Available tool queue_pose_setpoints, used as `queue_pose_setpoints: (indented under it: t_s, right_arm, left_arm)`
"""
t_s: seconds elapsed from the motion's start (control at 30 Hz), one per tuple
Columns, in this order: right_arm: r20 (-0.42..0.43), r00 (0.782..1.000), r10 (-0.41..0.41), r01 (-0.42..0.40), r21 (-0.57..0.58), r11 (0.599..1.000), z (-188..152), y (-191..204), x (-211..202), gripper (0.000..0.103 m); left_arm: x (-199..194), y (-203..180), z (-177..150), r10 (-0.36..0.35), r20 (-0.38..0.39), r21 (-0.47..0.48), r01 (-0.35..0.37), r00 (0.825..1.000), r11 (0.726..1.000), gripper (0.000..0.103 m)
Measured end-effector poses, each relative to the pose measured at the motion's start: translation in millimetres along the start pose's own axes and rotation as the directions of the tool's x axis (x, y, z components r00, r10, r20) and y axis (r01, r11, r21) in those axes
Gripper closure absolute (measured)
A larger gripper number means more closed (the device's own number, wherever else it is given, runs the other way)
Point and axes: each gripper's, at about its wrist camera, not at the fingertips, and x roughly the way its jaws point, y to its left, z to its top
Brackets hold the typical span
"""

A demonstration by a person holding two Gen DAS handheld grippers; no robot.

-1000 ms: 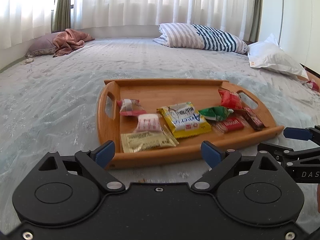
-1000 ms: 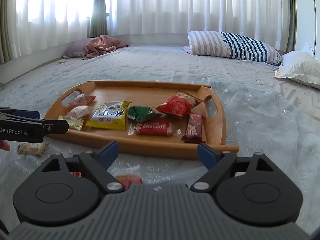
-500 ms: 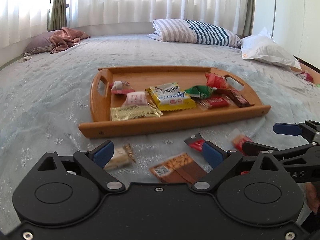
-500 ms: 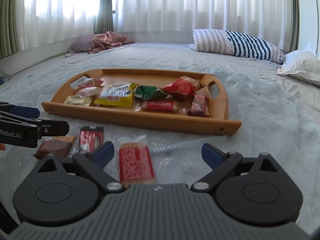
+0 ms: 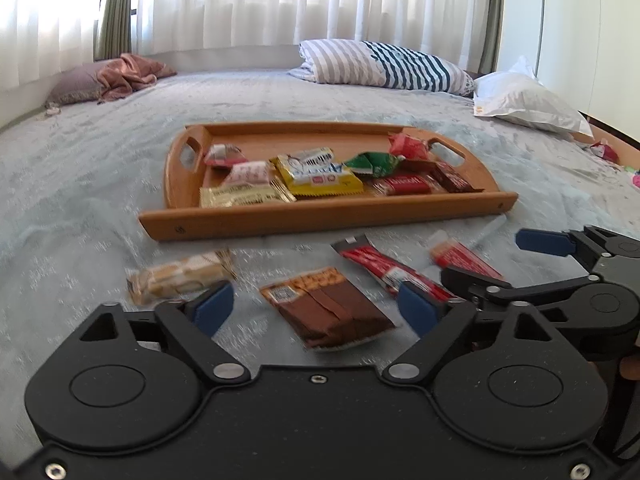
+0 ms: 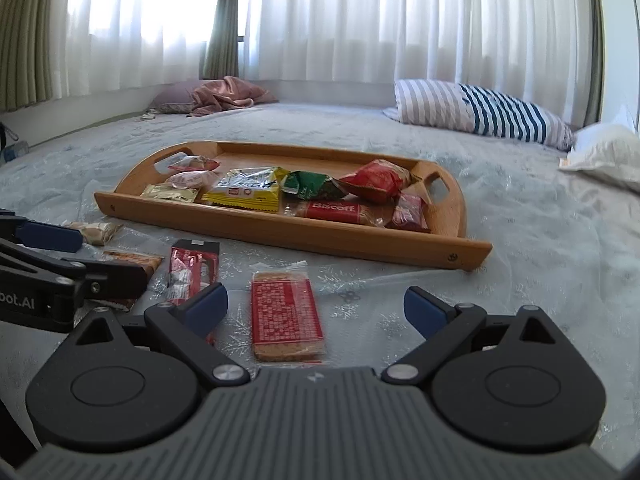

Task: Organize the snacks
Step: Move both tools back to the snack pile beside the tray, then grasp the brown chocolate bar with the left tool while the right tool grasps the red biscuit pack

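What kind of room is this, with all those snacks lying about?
Most likely a bedroom. The wooden tray of snacks sits on a wide bed cover, a striped pillow lies at the far side, and long white curtains hang over the windows behind.

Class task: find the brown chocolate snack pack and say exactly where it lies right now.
In the left wrist view the brown pack lies on the bedspread between the closing left gripper jaws, untouched, in front of the wooden tray.

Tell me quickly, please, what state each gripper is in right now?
Left gripper: jaws closing around the brown snack pack, not yet gripping it.
Right gripper: open, holding nothing.
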Motion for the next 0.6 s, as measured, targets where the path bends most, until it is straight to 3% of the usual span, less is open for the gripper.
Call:
queue_pose_setpoints:
  t_s: [0.23, 0.6]
  right_arm:
    - [0.012, 1.000, 0.027, -0.027, -0.001, 1.000, -5.8, -0.2, 1.0, 0.002]
    - [0.007, 0.998, 0.055, -0.055, 0.003, 0.998, -7.9, -1.0, 2.6, 0.002]
  left_arm:
    - [-1.2, -2.6, -5.7, -0.016, -0.005, -0.024, 0.016, 1.000, 1.000, 0.045]
    - [-3.6, -3.8, -5.3, 0.017, 0.015, -0.039, -0.016, 1.000, 0.999, 0.059]
